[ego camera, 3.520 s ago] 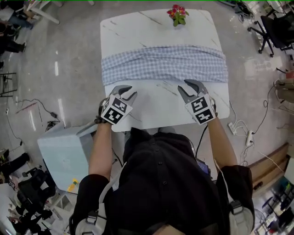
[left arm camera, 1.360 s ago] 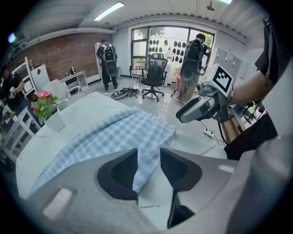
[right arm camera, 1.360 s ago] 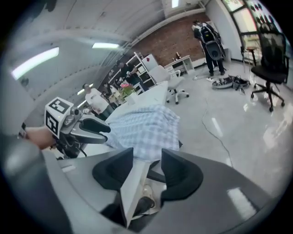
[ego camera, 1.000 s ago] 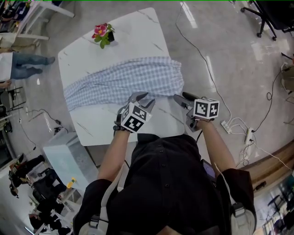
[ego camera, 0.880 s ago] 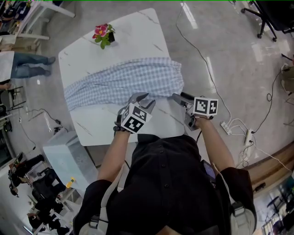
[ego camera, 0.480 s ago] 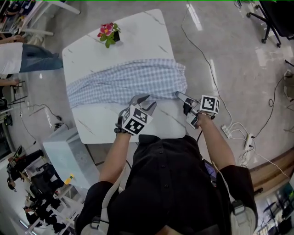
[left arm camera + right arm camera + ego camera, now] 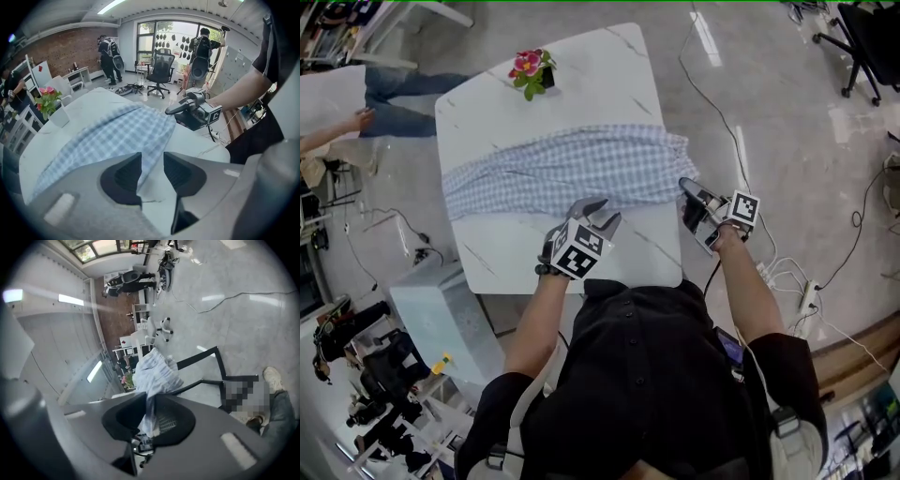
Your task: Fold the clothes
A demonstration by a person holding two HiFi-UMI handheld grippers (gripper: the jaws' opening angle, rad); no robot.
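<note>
The person's torso (image 7: 656, 375) covers part of the table's (image 7: 581, 84) near edge; a bystander (image 7: 333, 94) is cut off at the frame's left. The checked cloth's (image 7: 157, 369) pinched end vanishes between the right gripper's (image 7: 151, 398) fingers (image 7: 176, 420).

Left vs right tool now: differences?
The left tool stands open, gripping nothing; the right tool has just closed on the blue-checked cloth. The left tool points down over the white marble table; the right tool lies nearly level off its edge. Both are at the cloth.

On table (image 7: 591, 75): cloth (image 7: 562, 173) across middle; flower pot (image 7: 532, 70) behind; left gripper (image 7: 602, 210) before it; right gripper (image 7: 687, 187) at right end.
</note>
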